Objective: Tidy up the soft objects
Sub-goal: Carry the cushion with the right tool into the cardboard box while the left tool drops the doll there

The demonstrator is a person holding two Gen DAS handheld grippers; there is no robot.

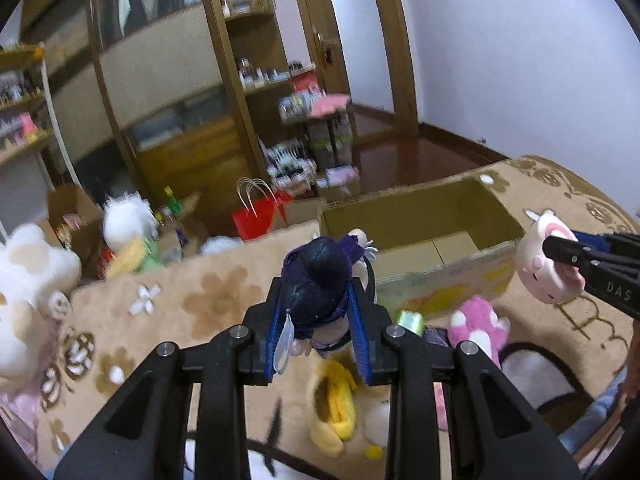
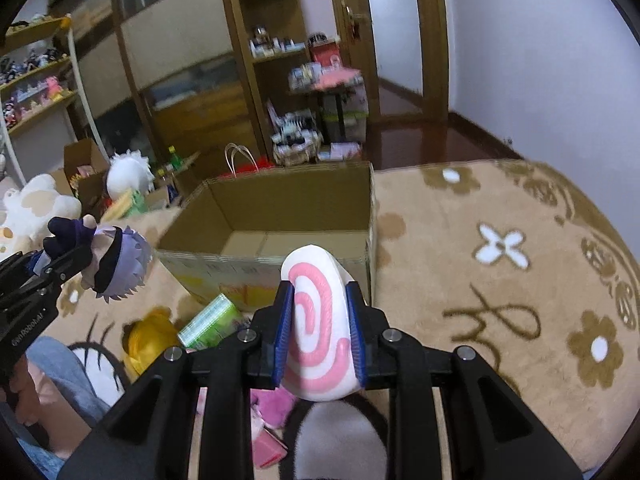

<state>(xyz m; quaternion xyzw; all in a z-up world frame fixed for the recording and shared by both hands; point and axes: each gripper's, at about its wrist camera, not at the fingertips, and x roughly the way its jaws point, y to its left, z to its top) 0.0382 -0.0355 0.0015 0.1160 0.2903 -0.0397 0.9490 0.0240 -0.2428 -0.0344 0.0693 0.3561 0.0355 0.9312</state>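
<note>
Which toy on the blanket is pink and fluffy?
The pink plush paw, lying in front of the cardboard box. The yellow plush beside it isn't pink, and the other toys are held up.

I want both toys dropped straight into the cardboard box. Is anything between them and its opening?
Nothing visible. The dark-clothed doll and the pink-swirl plush are each held above the blanket, short of the cardboard box, whose top is open.

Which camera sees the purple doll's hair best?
The right wrist view: the doll hangs sideways in the left gripper, showing its pale spiky hair. The left wrist view shows only its dark back between the fingers.
</note>
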